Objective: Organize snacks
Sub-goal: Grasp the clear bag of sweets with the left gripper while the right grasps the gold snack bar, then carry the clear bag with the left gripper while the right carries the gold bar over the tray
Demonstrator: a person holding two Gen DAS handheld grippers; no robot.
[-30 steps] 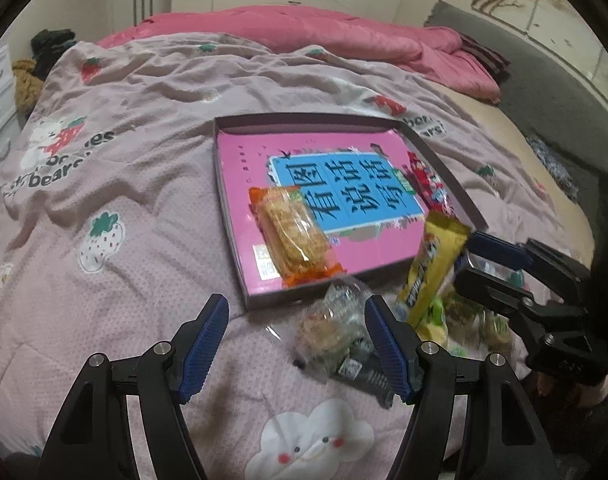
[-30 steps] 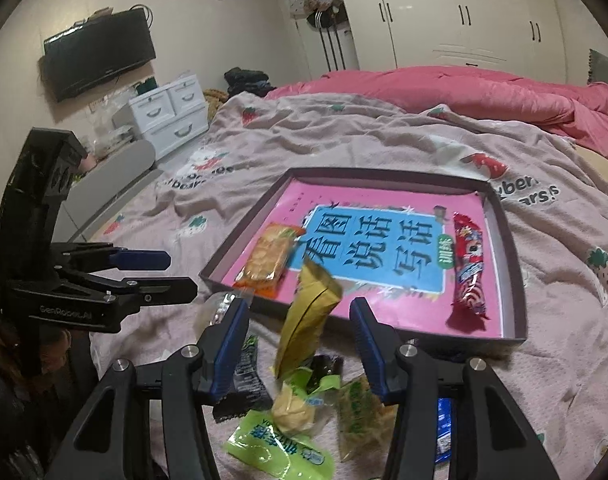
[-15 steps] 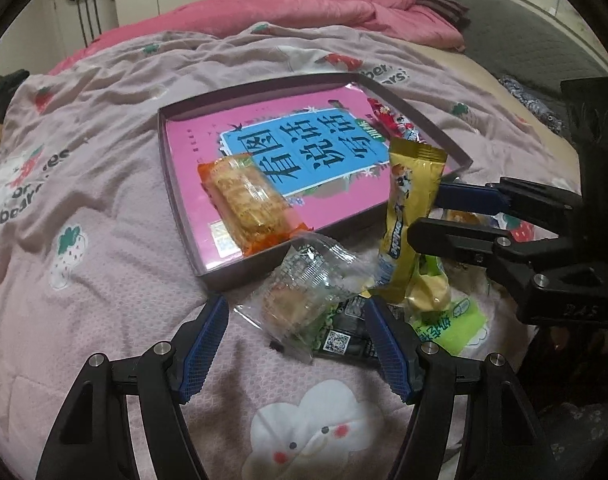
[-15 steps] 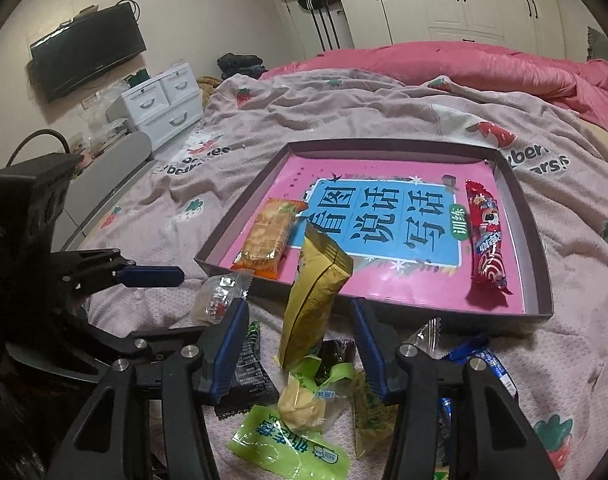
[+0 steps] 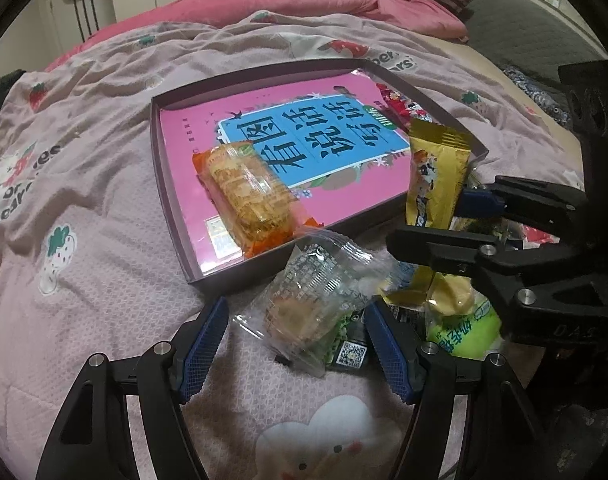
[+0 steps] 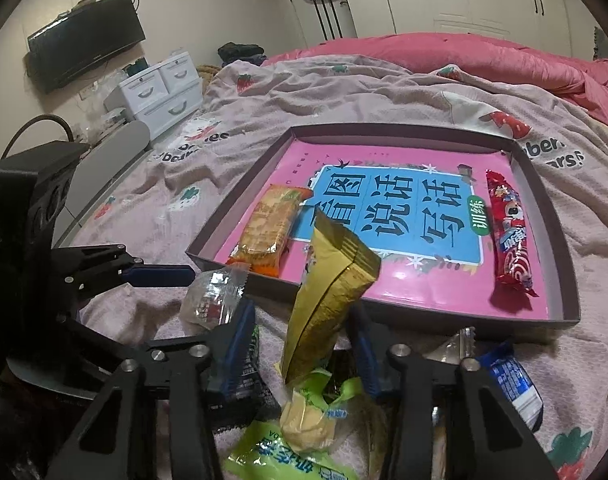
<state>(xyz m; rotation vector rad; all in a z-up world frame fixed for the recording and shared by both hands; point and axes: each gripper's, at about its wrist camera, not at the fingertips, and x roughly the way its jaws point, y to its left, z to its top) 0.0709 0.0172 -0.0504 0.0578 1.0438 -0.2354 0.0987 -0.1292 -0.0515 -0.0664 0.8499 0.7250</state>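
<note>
On the bedspread point(image 5: 103, 208), seen from the left wrist, the left gripper point(image 5: 295, 344) stands spread wide around a clear snack packet point(image 5: 316, 304) without pressing it, just before the tray point(image 5: 171, 184), where an orange cracker pack point(image 5: 247, 196) lies. From the right wrist, the right gripper point(image 6: 299, 340) is closing its jaws around an upright yellow snack bag point(image 6: 328, 292); the pads do not yet pinch it. A red snack stick point(image 6: 510, 232) lies in the tray point(image 6: 560, 248).
</note>
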